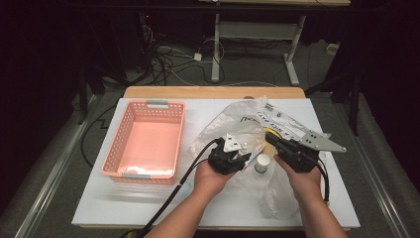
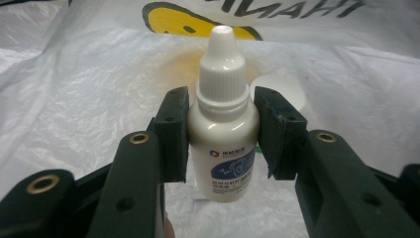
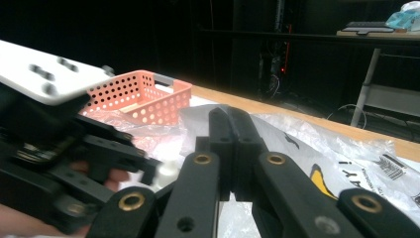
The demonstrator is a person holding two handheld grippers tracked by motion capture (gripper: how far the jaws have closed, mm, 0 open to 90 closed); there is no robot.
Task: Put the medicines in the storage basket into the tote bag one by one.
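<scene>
A small white dropper bottle with a ribbed cap and a blue label stands upright between the jaws of my left gripper, which is shut on its shoulders. From above, that left gripper holds the bottle over a crumpled clear plastic bag printed with a yellow smiley. My right gripper hovers just right of it, jaws pressed together at the bag's printed edge. In the right gripper view its jaws are shut, and I cannot tell whether film is pinched between them.
A pink perforated basket stands empty on the white tabletop to the left. A little white jar with a green label stands on the bag between the hands. Cables and desk legs lie beyond the table's far edge.
</scene>
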